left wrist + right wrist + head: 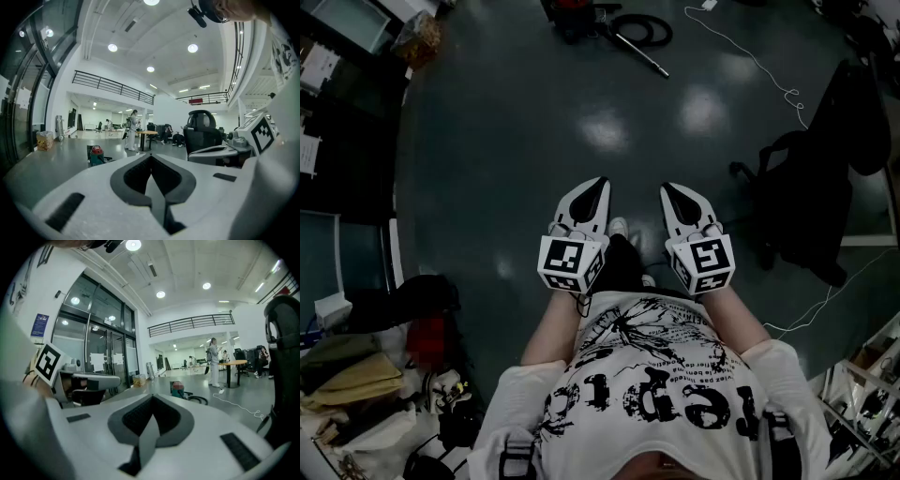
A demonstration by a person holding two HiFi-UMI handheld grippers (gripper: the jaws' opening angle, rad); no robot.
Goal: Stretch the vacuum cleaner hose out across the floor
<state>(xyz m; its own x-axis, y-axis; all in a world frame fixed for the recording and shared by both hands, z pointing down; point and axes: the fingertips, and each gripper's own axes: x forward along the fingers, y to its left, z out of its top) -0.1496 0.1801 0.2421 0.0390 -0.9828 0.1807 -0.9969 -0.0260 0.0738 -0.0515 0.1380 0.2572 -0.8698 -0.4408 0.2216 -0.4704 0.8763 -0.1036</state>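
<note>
My left gripper (592, 200) and right gripper (679, 199) are closed, empty. The hose (658, 36) lies coiled far off — likely light and springy, so I'd take its stiff wand (642, 54).

Dark glossy floor (581, 122) lay open ahead, black wheeled office chair (823, 187) stood at right, thin white cable (751, 55) trailed beyond it, heaped cloth bags (352, 373) crowded near left
</note>
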